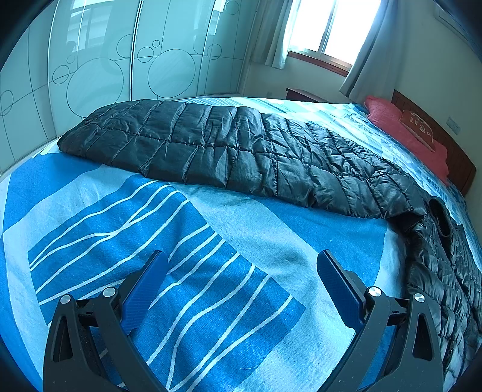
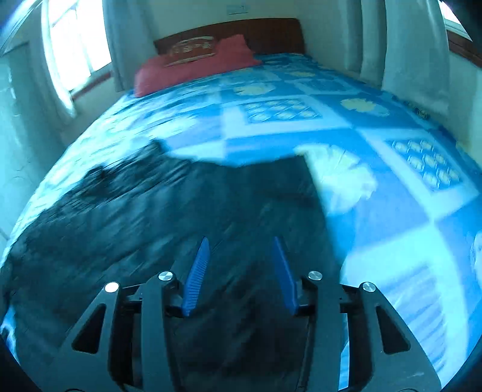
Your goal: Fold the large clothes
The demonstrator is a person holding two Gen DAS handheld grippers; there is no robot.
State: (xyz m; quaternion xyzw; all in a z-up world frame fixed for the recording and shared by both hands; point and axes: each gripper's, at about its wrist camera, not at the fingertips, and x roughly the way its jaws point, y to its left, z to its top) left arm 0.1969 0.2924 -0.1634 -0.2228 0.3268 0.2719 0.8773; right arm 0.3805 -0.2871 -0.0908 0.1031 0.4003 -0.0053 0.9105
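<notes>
A black quilted down jacket (image 1: 241,150) lies flat across the bed, stretching from the far left to the right edge, where a sleeve cuff (image 1: 439,214) sticks out. My left gripper (image 1: 241,262) hovers open over bare blue sheet in front of the jacket, nothing between its blue pads. In the blurred right wrist view, the jacket (image 2: 150,217) fills the lower left. My right gripper (image 2: 241,244) stands over it with the jaws partly apart and nothing between the fingers (image 2: 197,277).
The bed carries a blue patterned sheet (image 1: 211,241). A red pillow (image 1: 403,129) lies against the wooden headboard (image 2: 265,33). Wardrobe doors (image 1: 120,60) line the far side. Curtained windows (image 1: 325,27) let in light. A wall with a curtain (image 2: 415,60) borders the bed's right side.
</notes>
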